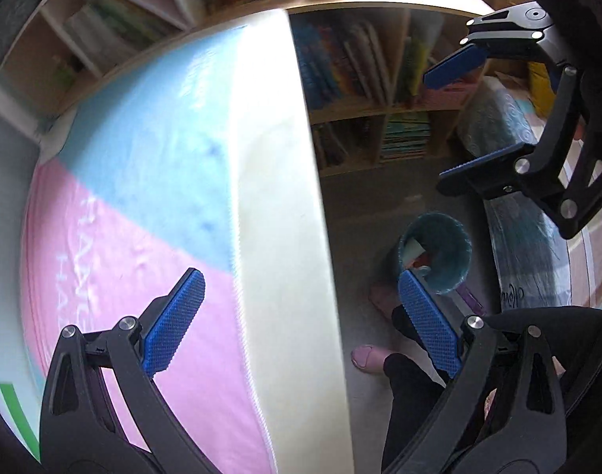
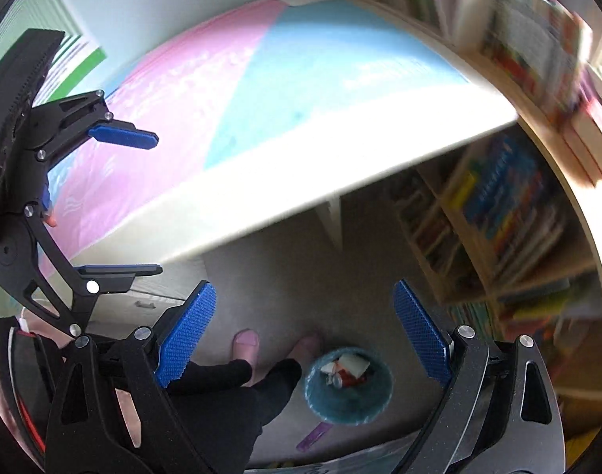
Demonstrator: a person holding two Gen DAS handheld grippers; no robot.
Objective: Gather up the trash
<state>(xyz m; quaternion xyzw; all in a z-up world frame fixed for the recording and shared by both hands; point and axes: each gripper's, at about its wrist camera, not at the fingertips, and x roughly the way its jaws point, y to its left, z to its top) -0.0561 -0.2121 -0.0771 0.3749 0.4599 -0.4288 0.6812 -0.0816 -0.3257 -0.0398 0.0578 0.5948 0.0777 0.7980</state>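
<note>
Gaping empty, both grippers' ridged blue fingers [image 2: 419, 330]; round teal bin [image 2: 348, 385] holds crumpled trash.

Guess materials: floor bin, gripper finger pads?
Bin: looks like teal woven or mesh-textured plastic, matte, though blur leaves fabric possible. Finger pads: blue, probably rubber or soft plastic, given the fine knurled dot grid and no shine.
</note>
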